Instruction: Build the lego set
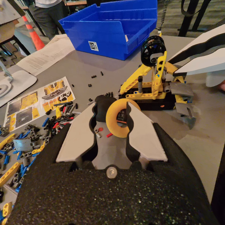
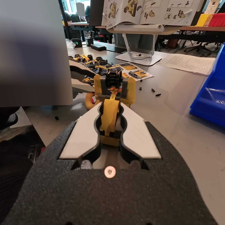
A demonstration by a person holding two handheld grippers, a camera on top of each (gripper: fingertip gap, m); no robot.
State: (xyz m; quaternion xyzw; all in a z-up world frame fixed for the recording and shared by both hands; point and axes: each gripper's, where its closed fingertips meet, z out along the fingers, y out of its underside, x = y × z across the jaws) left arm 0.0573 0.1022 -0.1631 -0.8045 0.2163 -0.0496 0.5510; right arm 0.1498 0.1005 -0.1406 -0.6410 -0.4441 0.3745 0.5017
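Note:
A yellow and black brick-built model (image 1: 144, 85) stands on the grey table (image 1: 85, 63), with a black spoked wheel (image 1: 152, 51) on top and a black base block (image 1: 152, 103). My right gripper (image 2: 111, 104) is shut on the model's yellow curved panel (image 2: 109, 116); it shows in the left wrist view (image 1: 172, 67) at the model's right side. My left gripper (image 1: 111, 104) is open. A yellow ring (image 1: 112, 121) stands on edge by its right fingertip; I cannot tell if they touch. In the right wrist view the ring (image 2: 87, 101) sits below the left gripper (image 2: 92, 81).
A blue bin (image 1: 109, 30) stands behind the model. A sticker sheet (image 1: 36, 103) and a pile of loose pieces (image 1: 30, 140) lie to the left, a black tyre (image 1: 102, 109) behind the ring. An open instruction booklet (image 2: 140, 12) rests on a white stand (image 2: 138, 58).

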